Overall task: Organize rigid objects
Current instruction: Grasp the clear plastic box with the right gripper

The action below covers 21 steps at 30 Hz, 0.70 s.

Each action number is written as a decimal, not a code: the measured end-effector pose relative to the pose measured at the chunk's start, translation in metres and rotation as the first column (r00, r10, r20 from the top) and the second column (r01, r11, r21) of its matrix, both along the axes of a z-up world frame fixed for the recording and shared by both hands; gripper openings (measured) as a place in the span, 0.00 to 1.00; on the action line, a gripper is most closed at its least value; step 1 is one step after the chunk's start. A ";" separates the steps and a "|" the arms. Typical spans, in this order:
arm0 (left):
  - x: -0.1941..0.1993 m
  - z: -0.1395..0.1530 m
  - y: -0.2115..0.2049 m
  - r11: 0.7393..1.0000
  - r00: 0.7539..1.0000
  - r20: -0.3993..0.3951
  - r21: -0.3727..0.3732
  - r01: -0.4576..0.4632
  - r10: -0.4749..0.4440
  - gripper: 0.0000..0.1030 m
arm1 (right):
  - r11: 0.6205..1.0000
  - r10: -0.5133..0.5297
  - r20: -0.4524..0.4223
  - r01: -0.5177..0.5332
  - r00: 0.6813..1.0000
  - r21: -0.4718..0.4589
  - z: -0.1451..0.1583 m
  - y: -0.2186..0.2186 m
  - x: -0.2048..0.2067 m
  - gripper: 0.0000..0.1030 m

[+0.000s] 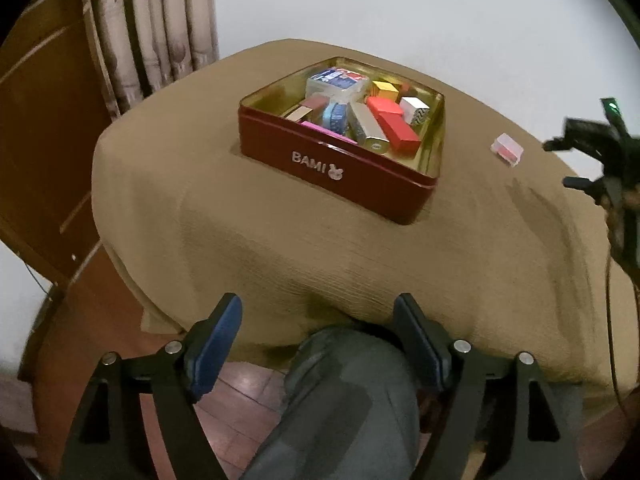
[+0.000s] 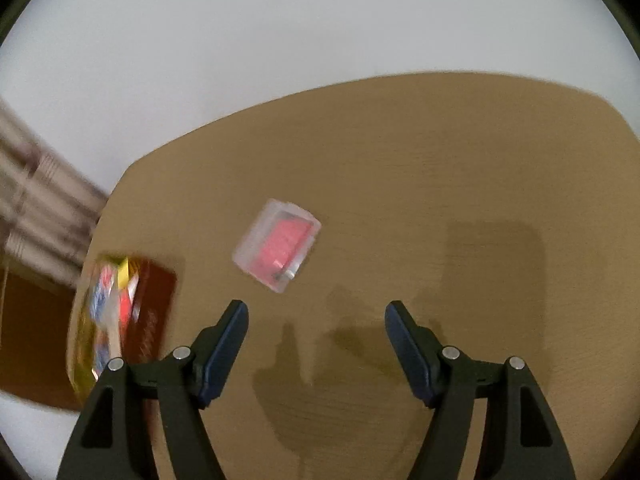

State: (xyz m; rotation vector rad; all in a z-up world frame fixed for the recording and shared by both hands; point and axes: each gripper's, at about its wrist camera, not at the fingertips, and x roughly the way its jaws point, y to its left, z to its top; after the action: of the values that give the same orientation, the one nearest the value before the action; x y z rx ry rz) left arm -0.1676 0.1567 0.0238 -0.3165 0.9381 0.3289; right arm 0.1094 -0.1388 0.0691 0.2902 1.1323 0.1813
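Note:
A red tin point(image 1: 400, 196) marked BAMI stands on the tan-covered table point(image 1: 260, 220) and holds several small boxes, among them a long red box point(image 1: 394, 128). A clear plastic case with a red insert point(image 1: 507, 149) lies alone on the cloth to the tin's right. In the right wrist view the case point(image 2: 277, 245) lies just ahead of my open, empty right gripper point(image 2: 316, 312), and the tin point(image 2: 152, 316) is blurred at the left. My left gripper point(image 1: 318, 308) is open and empty, held back over the table's near edge. The right gripper point(image 1: 568, 162) shows at the right edge.
A curtain point(image 1: 156, 28) hangs behind the table's far left corner, beside a wooden door point(image 1: 40, 120). A white wall point(image 1: 400, 0) backs the table. A person's leg in grey trousers point(image 1: 344, 400) is under the near edge, above a wooden floor.

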 end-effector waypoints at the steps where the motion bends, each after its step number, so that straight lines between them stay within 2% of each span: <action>1: -0.001 0.001 0.004 1.000 1.000 0.006 -0.020 0.000 0.000 0.72 | 1.000 -0.016 -0.019 0.016 1.000 0.003 0.000 0.006 0.006 0.71; 7: -0.006 0.005 0.027 0.997 0.999 0.011 -0.061 -0.046 0.046 0.76 | 0.987 -0.162 -0.147 0.158 0.976 -0.037 -0.024 0.040 0.042 0.71; 9: -0.007 0.005 0.033 0.994 0.998 0.015 -0.089 -0.059 0.061 0.76 | 0.981 -0.191 -0.161 0.184 0.968 -0.055 -0.030 0.045 0.047 0.71; 12: -0.007 0.004 0.037 0.991 0.998 0.019 -0.119 -0.054 0.057 0.76 | 0.977 -0.212 -0.185 0.210 0.960 -0.030 -0.039 0.050 0.055 0.71; 15: -0.003 0.001 0.031 0.995 1.000 -0.005 -0.100 -0.024 0.024 0.76 | 0.978 -0.207 -0.208 0.208 0.956 -0.018 -0.044 0.056 0.061 0.71; 19: 0.000 0.002 0.020 0.999 1.000 -0.015 -0.032 0.010 -0.011 0.76 | 0.975 -0.210 -0.173 0.194 0.962 -0.106 -0.046 0.067 0.065 0.71; 21: 0.000 0.004 0.018 1.000 1.000 -0.013 -0.009 0.021 -0.021 0.76 | 0.970 -0.195 -0.153 0.168 0.969 -0.174 -0.047 0.076 0.065 0.59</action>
State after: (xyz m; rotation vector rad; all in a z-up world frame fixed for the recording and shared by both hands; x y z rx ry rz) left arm -0.1676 0.1746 0.0274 -0.3127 0.9555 0.3079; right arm 0.1747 -0.0631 0.0222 0.2687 1.2737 -0.0984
